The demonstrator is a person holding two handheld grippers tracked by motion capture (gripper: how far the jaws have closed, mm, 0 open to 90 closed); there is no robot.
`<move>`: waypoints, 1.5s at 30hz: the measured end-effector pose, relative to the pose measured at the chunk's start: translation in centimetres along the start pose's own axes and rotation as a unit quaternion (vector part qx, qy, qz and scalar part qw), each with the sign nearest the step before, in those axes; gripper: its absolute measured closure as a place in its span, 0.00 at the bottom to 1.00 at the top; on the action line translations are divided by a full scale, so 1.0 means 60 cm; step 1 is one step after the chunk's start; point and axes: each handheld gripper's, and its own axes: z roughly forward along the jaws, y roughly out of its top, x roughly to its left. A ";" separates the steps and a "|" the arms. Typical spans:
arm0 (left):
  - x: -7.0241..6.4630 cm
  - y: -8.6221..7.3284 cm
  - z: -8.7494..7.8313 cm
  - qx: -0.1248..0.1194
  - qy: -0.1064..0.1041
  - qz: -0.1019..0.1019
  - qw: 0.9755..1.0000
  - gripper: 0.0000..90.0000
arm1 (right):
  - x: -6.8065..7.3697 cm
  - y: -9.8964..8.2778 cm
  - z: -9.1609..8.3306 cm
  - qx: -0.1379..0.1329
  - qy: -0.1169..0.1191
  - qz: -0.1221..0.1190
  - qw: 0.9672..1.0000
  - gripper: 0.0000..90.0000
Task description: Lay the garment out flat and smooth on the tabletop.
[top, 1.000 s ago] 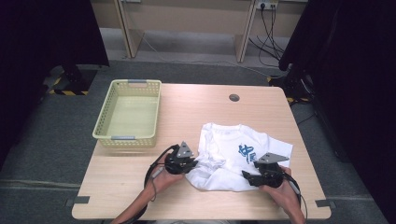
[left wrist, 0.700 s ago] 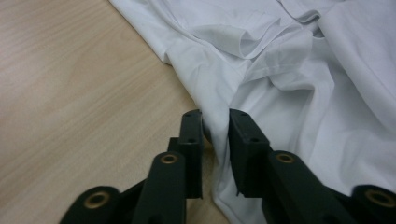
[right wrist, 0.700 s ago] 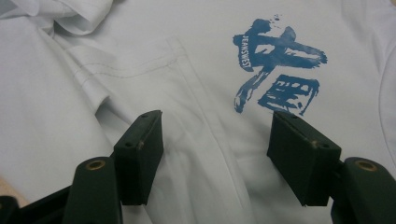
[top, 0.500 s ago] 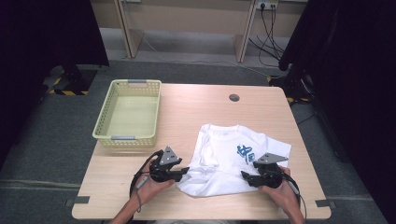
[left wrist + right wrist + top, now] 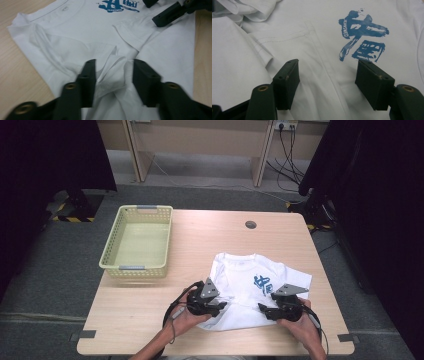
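A white T-shirt (image 5: 240, 280) with a blue print (image 5: 263, 282) lies partly folded on the wooden table (image 5: 135, 320), right of centre. My left gripper (image 5: 221, 306) is at the shirt's lower left edge. In the left gripper view it (image 5: 113, 63) stands open, with a raised fold of the shirt (image 5: 75, 30) between its jaws. My right gripper (image 5: 263, 309) is at the shirt's lower right. In the right gripper view it (image 5: 327, 63) is open wide over flat cloth (image 5: 317, 22), just below the blue print (image 5: 362, 37). The right gripper's jaws (image 5: 170, 12) also show far off in the left gripper view.
A pale yellow plastic basket (image 5: 111, 242) stands at the table's left, with nothing in it. A round cable hole (image 5: 250, 225) sits near the far edge. Bare wood lies in front of the basket. Dark curtains flank the table.
My left gripper went left and toward the person, then came back right onto the shirt's lower left edge. The right gripper has hardly moved.
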 end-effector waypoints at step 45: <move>0.125 -0.085 -0.054 0.019 0.151 -0.104 0.983 0.38 | -0.007 -0.003 -0.004 0.003 0.005 -0.005 1.000 0.40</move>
